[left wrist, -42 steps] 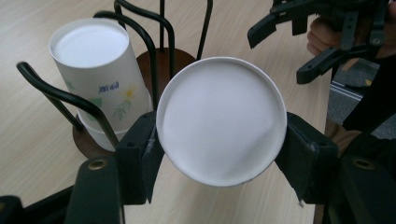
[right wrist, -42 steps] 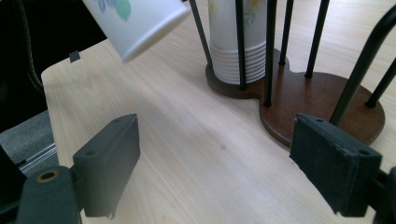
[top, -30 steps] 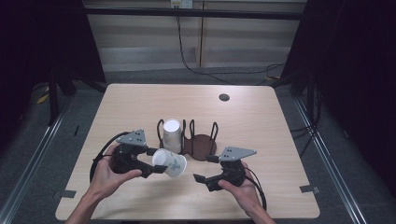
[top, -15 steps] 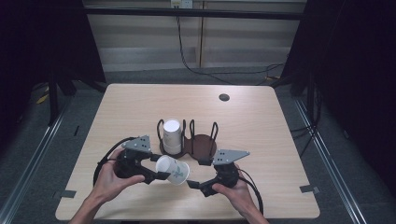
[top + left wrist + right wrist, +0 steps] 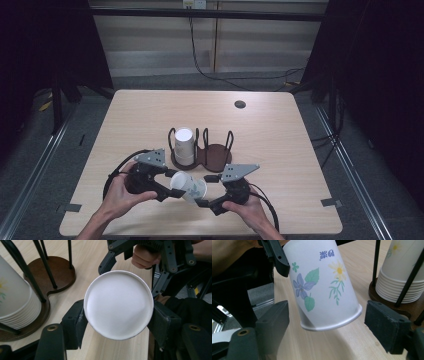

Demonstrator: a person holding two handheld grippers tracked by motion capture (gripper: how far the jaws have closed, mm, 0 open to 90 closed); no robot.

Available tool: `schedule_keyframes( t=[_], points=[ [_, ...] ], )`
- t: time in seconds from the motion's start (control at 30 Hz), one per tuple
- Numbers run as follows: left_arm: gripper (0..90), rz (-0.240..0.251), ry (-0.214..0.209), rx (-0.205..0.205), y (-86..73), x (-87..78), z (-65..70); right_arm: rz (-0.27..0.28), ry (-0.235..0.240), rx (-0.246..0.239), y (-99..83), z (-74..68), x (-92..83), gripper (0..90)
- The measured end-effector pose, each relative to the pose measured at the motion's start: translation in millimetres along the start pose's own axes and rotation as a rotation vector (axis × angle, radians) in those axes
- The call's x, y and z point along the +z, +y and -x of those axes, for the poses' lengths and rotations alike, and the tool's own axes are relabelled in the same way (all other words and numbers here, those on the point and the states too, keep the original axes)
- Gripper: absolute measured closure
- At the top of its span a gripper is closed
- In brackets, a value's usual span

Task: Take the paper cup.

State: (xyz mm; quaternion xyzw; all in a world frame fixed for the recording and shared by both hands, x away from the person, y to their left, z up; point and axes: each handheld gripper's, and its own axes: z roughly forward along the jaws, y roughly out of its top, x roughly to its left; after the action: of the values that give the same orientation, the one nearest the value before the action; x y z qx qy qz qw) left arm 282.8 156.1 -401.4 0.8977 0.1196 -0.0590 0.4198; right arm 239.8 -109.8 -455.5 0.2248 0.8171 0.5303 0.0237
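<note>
A: Listing surface and room: pale wood-grain rectangular table point(image 5: 280, 150), small dark round disc point(image 5: 240, 104) lying near its far edge; grey floor all round, black curtains at both sides, cable hanging down the back wall.

B: Adding, at table centre: dark brown two-bay wooden cup holder with black wire uprights point(image 5: 216, 155), nested stack of white flower-printed paper cups point(image 5: 183, 145) standing upside down in its left bay.

A: Locating the single white paper cup printed with flowers point(image 5: 188, 185): lying tilted above the near table, between the two grippers, just in front of the holder.

B: Comparing views. Left gripper view: looking straight onto the cup's flat white round base point(image 5: 118, 303), print hidden. Right gripper view: showing the cup's side, blue flower, green leaves, yellow daisy, rolled rim pointing at the camera. High view: giving both hands and the whole table.

A: Recording left gripper point(image 5: 165, 187): clamped firmly on the cup's base end, a pad pressing each side.

B: Recording right gripper point(image 5: 204, 192): jaws having just been closing, cup's rim end sitting between them, clear gaps showing at both pads, nothing gripped.

A: Noting pose: both hands low over the near edge, grippers angled inward, facing one another.
</note>
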Motion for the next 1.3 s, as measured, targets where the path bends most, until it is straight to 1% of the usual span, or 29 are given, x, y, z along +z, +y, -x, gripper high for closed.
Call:
schedule_keyframes(
  t=[0.07,0.17,0.2,0.23,0.27,0.33,0.4,0.47,0.5,0.53,0.67,0.73,0.83,0.9,1.03,1.07,1.1,1.3],
  points=[
    [36.4,-0.006,-0.021,0.01,0.4,1.1,0.5,-0.008,0.01,0.0,-0.1,-0.1,1.8,19.5],
    [36.4,-0.015,-0.027,0.019,2.2,1.9,1.5,-0.014,0.019,-0.01,-0.1,-1.4,4.4,19.4],
    [36.4,-0.006,-0.033,0.013,2.4,2.5,2.0,-0.015,0.023,-0.015,-0.1,-1.9,5.1,19.2],
    [36.5,-0.007,-0.04,0.012,2.7,2.9,2.2,-0.015,0.026,-0.021,-0.1,-2.3,5.8,19.2],
    [36.5,-0.014,-0.04,0.02,3.1,3.0,2.4,-0.016,0.03,-0.022,0.0,-2.7,6.2,19.2],
    [36.5,-0.012,-0.058,0.02,4.1,3.8,3.9,-0.021,0.028,-0.028,0.2,-3.0,7.0,19.4],
    [36.5,-0.008,-0.058,0.02,5.5,4.4,5.4,-0.02,0.045,-0.019,0.1,-2.7,7.4,19.2],
    [36.5,-0.009,-0.065,0.027,6.8,4.2,6.2,-0.023,0.052,-0.034,0.0,-4.3,8.8,19.0],
    [36.5,-0.006,-0.067,0.018,7.1,4.4,7.1,-0.026,0.055,-0.038,-0.1,-5.3,9.8,18.9],
    [36.5,-0.008,-0.069,0.024,7.3,4.6,7.3,-0.027,0.059,-0.042,-0.1,-6.0,10.7,19.0],
    [36.5,-0.006,-0.072,0.02,7.3,5.5,7.8,-0.023,0.064,-0.052,0.1,-7.8,13.5,19.2],
    [36.5,-0.002,-0.072,0.016,7.3,5.2,7.2,-0.017,0.06,-0.064,0.3,-9.1,15.0,19.2],
    [36.5,0.013,-0.083,0.005,6.9,3.3,5.8,-0.015,0.051,-0.069,0.2,-9.6,15.7,19.5],
    [36.6,0.015,-0.083,-0.001,6.2,2.0,5.3,-0.017,0.042,-0.07,0.1,-9.5,15.5,22.8],
    [36.5,0.027,-0.092,-0.018,4.8,3.1,4.0,-0.015,0.041,-0.077,0.1,-8.9,13.2,25.2],
    [36.6,0.021,-0.091,-0.01,4.6,3.4,3.4,-0.017,0.041,-0.081,0.0,-9.1,13.2,25.9],
    [36.5,0.018,-0.088,-0.01,4.3,4.0,3.3,-0.019,0.044,-0.085,0.0,-9.3,13.1,28.9],
    [36.0,0.023,-0.089,-0.012,4.4,5.2,3.9,-0.028,0.049,-0.081,-0.3,-9.5,13.3,29.4]
  ],
)
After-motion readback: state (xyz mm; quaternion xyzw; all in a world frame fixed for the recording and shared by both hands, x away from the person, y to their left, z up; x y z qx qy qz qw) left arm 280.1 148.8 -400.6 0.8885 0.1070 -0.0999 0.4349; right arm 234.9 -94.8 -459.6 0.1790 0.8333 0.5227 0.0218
